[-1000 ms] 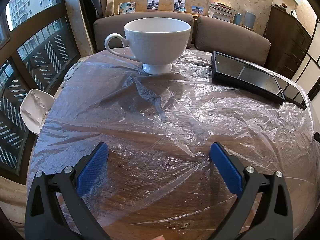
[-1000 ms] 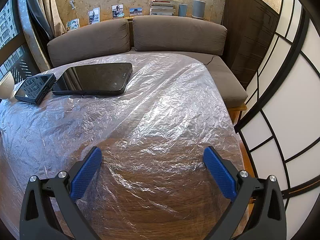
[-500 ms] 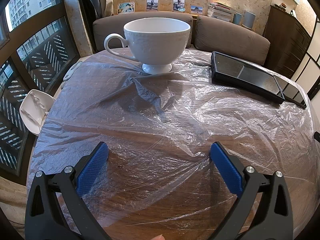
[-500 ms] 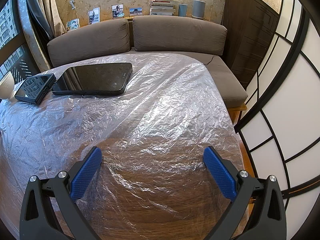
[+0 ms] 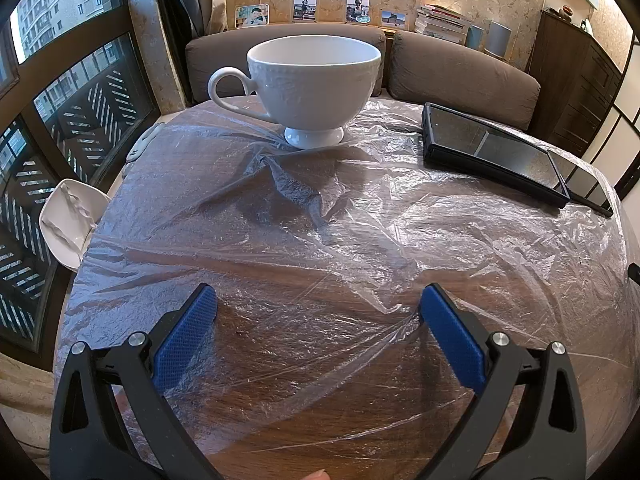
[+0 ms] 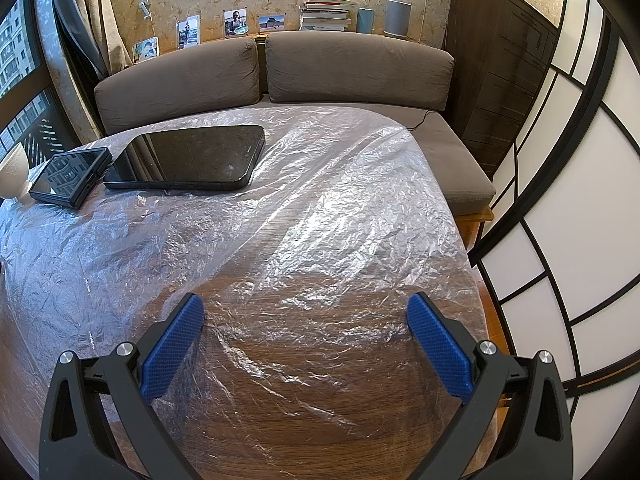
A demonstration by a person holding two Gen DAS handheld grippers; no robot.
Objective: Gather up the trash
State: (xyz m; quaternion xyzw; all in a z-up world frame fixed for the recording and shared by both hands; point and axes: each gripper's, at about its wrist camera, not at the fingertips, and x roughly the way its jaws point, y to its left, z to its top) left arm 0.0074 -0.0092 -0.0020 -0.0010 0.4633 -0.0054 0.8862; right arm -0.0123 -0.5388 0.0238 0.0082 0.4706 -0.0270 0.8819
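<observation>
A thin clear plastic sheet [image 5: 360, 216] lies crumpled over the round wooden table [image 5: 320, 420]; it also shows in the right wrist view [image 6: 320, 216]. My left gripper [image 5: 318, 300] is open and empty, low over the sheet's near edge, its blue pads [image 5: 188, 336] spread wide. My right gripper [image 6: 304, 308] is open and empty over the sheet at the table's right side. A white footed teacup [image 5: 314, 84] stands on the sheet at the far side, well ahead of the left gripper.
A black tablet [image 6: 188, 158] and a smaller black device [image 6: 70, 178] lie on the sheet at the back. A brown sofa [image 6: 280, 68] runs behind the table. A white chair [image 5: 68, 224] stands left. A paper screen [image 6: 580, 200] is right.
</observation>
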